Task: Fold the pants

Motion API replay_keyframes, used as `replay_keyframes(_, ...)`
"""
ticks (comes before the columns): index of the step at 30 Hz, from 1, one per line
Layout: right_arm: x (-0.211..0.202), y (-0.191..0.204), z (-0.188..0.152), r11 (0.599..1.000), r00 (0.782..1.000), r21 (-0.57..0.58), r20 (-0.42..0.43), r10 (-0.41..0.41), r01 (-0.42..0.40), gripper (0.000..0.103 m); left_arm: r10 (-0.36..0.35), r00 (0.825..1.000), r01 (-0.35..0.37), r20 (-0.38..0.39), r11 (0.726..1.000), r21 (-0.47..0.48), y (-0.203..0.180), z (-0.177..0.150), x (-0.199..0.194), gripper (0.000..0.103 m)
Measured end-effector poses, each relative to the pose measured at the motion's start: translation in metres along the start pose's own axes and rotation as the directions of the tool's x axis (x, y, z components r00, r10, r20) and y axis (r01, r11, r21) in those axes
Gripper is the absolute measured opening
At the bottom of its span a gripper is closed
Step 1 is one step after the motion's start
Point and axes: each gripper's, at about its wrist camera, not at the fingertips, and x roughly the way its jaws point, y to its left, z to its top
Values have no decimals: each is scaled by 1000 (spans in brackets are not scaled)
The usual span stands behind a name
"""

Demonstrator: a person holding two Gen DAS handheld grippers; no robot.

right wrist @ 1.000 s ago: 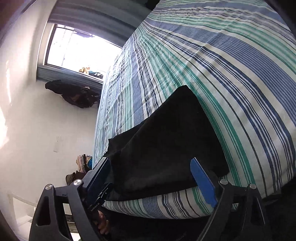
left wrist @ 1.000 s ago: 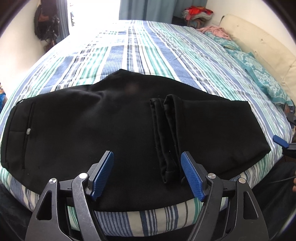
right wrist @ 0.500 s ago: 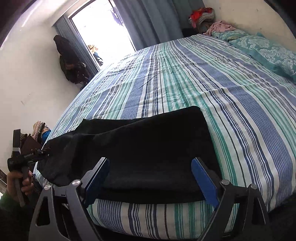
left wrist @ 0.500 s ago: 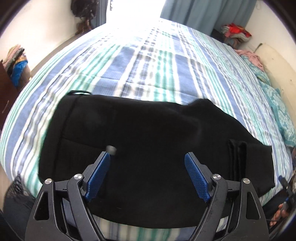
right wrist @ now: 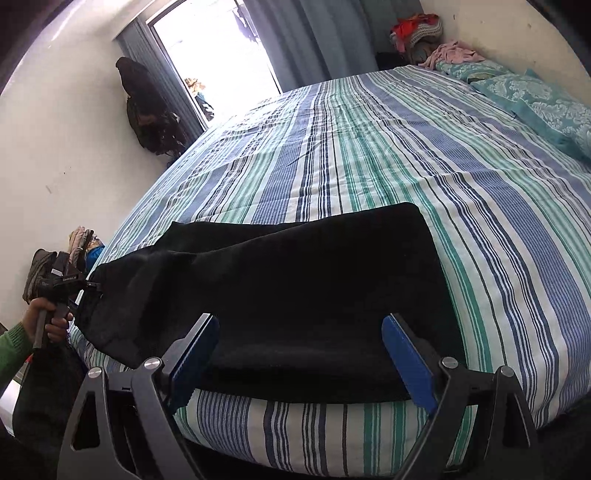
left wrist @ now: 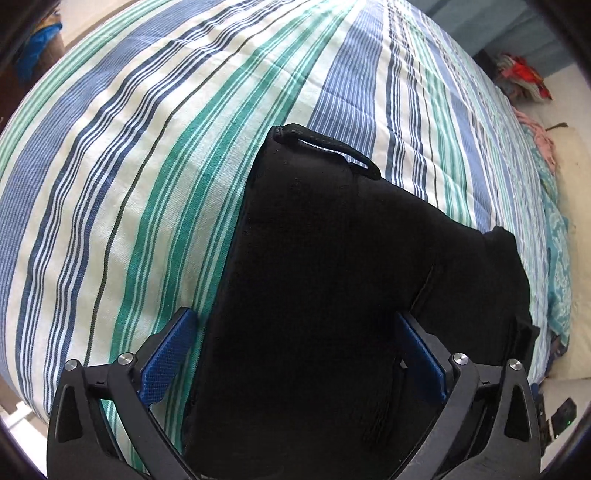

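Black pants (left wrist: 332,280) lie folded along the near edge of the striped bed (left wrist: 147,147). In the left wrist view the waistband end with a belt loop (left wrist: 325,144) points away. My left gripper (left wrist: 295,354) is open, its blue pads either side of the waist end, close over the cloth. In the right wrist view the pants (right wrist: 295,280) stretch leftward, the folded end nearest. My right gripper (right wrist: 299,354) is open, low at the bed edge over that end. The left gripper (right wrist: 62,284) shows at the far left, held by a hand.
Teal patterned pillows (right wrist: 535,99) lie along the bed's right side. Piled clothes (right wrist: 417,29) sit in the far corner by curtains. Dark clothes (right wrist: 147,110) hang on the left wall beside a bright window. The bed's front edge (right wrist: 314,432) drops off below my right gripper.
My left gripper has swung left and closed in on the waist end of the pants. My right gripper has levelled and come nearer the folded end. Both stayed open.
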Motion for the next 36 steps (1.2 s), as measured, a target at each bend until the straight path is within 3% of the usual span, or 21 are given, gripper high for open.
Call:
replay_keyframes(4, -2, 2, -1, 1000, 1000, -12, 11, -1, 1, 90, 15, 1000, -15, -22, 1000, 10, -3, -1, -2, 101)
replay_keyframes(5, -3, 1, -1, 1000, 1000, -10, 13, -1, 1, 90, 16, 1000, -16, -15, 1000, 11, -4, -1, -5, 89)
replay_keyframes(6, -3, 0, 0, 1000, 1000, -6, 15, 0, 0, 90, -2, 1000, 2, -6, 1000, 14, -5, -1, -9, 68)
replay_keyframes(9, -8, -3, 2, 1000, 999, 9, 37, 8, -8, 90, -12, 1000, 12, 18, 1000, -12, -7, -7, -23, 35)
replay_keyframes(12, -13, -8, 5, 999, 998, 29, 62, 16, -18, 90, -53, 997, 57, 52, 995, -85, -7, -12, -44, 21)
replay_keyframes(18, -24, -20, 11, 995, 993, 90, 115, 30, -40, 90, -201, 969, 211, 143, 976, -59, -65, -22, -110, 17)
replay_keyframes(22, -28, -33, 15, 987, 989, 151, 144, 39, -60, 90, -315, 938, 310, 142, 949, 57, -147, -34, -136, 17)
replay_keyframes(24, -29, -40, 17, 982, 988, 180, 153, 36, -64, 90, -339, 932, 322, 126, 936, 139, -197, -45, -134, 16)
replay_keyframes(29, -37, -54, 19, 973, 983, 225, 185, 10, -52, 90, -292, 955, 264, 57, 920, 289, -306, -78, -79, 17)
replay_keyframes(32, -43, -62, 17, 970, 980, 242, 197, -15, -34, 90, -174, 982, 128, 78, 904, 408, -353, -108, -28, 26)
replay_keyframes(34, -47, -67, 16, 967, 978, 255, 206, -28, -26, 90, -165, 986, 145, 0, 866, 479, -373, -123, 3, 34)
replay_keyframes(36, -51, -72, 15, 963, 976, 267, 216, -38, -21, 90, -189, 981, 190, -50, 860, 474, -379, -130, 12, 35)
